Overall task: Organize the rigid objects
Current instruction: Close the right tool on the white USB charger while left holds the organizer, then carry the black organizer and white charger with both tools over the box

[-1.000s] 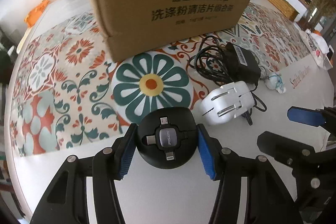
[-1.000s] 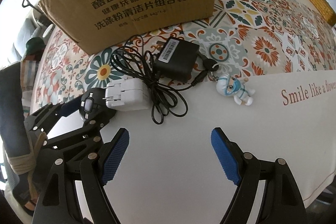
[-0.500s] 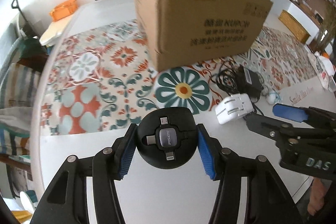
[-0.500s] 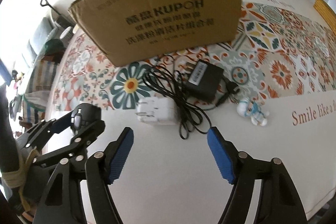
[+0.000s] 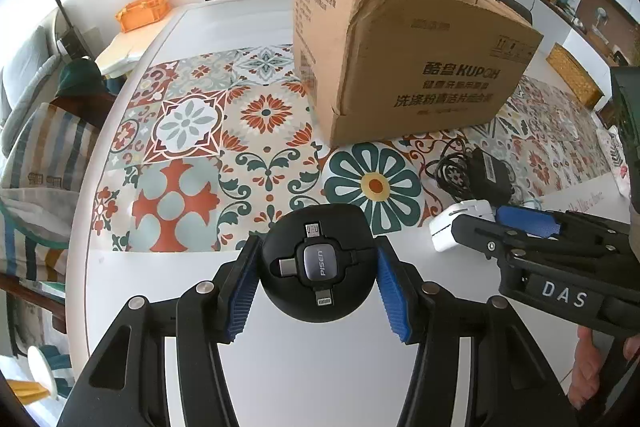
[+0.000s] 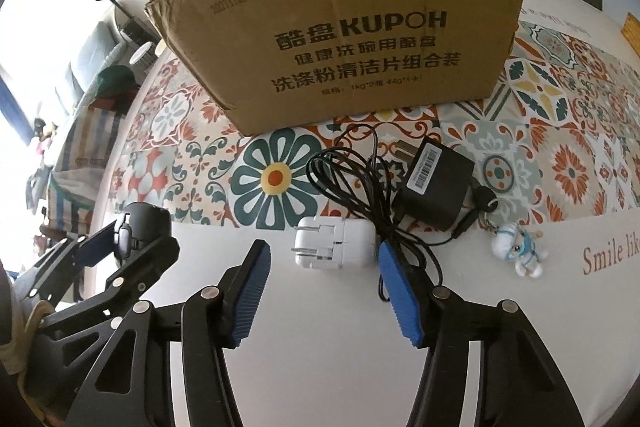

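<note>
Closer now, the right claw (image 6: 320, 287) gapes wide just below the white square plastic charger (image 6: 334, 243), mid-frame, prongs pointing left; left claw (image 5: 316, 277) grips the round black cable hub (image 5: 318, 263).

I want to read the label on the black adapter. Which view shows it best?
The right wrist view: the black adapter lies close and unobstructed, its barcode sticker facing the camera beside the coiled cable. In the left wrist view it sits small and far to the right, near the right gripper, with the sticker too small to read.
</note>
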The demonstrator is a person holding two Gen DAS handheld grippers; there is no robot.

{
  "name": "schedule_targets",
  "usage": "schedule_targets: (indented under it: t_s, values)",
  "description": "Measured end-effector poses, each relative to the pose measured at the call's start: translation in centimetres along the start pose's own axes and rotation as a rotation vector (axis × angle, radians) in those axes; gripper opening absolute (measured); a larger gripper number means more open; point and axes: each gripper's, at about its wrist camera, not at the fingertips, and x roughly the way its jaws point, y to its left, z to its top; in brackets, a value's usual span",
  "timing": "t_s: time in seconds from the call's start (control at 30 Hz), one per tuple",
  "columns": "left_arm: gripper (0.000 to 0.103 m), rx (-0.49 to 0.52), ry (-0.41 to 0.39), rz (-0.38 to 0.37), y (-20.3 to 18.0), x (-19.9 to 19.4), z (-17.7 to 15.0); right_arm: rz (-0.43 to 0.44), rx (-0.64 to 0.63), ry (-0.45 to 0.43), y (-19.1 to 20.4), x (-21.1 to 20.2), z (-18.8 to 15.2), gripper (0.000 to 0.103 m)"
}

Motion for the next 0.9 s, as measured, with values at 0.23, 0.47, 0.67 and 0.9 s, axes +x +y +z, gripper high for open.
schedule_targets:
  t_s: [0.23, 0.47, 0.67, 0.9]
  values:
    - [0.055, 0.002, 0.013, 0.008, 0.2, 0.8, 0.3, -0.024, -0.013, 0.014, 0.2, 1.2, 0.4, 0.054]
    - [0.055, -0.003, 0.031, 0.014, 0.5, 1.7, 0.4, -0.033, -0.027, 0.035, 0.6, 2.7, 0.5, 0.051]
    - [0.055, -0.011, 0.041, 0.007, 0.6, 2.0, 0.3, -0.045, -0.043, 0.025, 0.8, 3.1, 0.4, 0.050]
    - [0.055, -0.004, 0.007, -0.003, 0.4, 0.3, 0.7, -0.019, -0.013, -0.006, 0.6, 1.3, -0.1, 0.049]
